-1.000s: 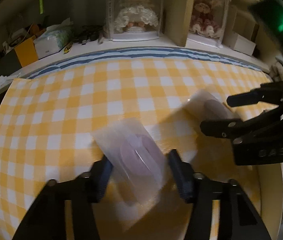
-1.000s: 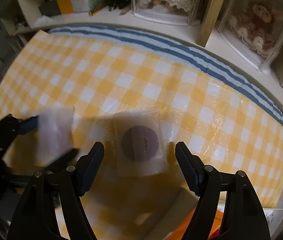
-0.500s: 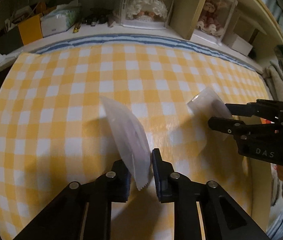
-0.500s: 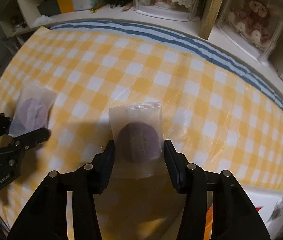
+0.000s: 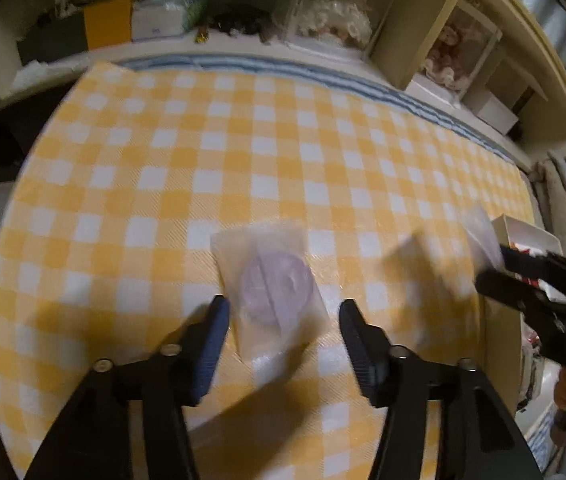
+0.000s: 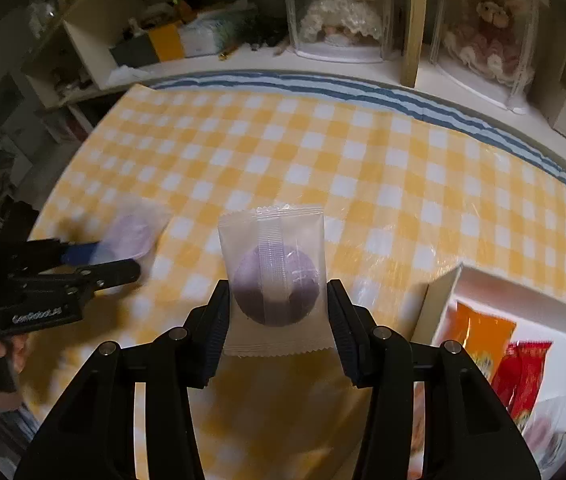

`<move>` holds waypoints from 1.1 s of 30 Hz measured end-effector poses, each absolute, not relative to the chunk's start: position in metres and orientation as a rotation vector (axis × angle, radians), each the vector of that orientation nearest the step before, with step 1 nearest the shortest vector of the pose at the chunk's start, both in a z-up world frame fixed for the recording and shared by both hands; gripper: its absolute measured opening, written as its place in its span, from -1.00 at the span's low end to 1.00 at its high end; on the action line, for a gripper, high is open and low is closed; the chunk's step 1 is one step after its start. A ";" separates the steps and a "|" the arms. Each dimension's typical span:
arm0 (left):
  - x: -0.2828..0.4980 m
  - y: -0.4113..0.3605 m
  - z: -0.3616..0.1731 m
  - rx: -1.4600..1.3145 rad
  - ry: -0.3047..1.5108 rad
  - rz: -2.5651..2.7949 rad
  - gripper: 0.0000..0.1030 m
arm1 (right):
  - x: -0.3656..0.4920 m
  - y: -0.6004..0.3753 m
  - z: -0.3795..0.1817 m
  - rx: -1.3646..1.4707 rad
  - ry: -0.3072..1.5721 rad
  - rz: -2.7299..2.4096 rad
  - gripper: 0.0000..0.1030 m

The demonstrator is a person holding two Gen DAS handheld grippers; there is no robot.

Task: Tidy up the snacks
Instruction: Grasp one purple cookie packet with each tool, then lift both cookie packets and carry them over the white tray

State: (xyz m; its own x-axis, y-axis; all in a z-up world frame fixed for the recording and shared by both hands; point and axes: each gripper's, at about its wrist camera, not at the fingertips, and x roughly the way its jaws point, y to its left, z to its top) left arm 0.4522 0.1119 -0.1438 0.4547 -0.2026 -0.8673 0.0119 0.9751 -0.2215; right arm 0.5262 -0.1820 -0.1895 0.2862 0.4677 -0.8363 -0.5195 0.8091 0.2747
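The left gripper (image 5: 283, 320) has let go, its packet (image 5: 273, 288) flat on the table (image 5: 123, 184); the right gripper (image 6: 277, 314) clamps another snack (image 6: 275, 280), probably heading next into the white box (image 6: 523, 292).

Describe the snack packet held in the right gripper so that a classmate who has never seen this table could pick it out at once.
Start at the yellow-checked tablecloth, then find the white box at its right edge. Just left of it, the right gripper holds a clear packet upright, off the cloth. Unlike the other purple snack packet, lying flat, its back seam faces the camera.
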 end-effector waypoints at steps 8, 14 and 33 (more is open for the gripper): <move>0.457 0.098 -0.133 -0.194 1.124 -0.029 0.30 | 0.507 -0.200 -0.181 0.003 1.084 0.648 -0.06; 0.479 0.081 -0.153 -0.283 1.181 0.080 0.32 | 0.499 -0.213 -0.183 0.045 1.096 0.622 -0.06; 0.434 0.049 -0.111 -0.231 0.993 0.040 -0.15 | 0.475 -0.264 -0.157 0.121 1.019 0.573 -0.06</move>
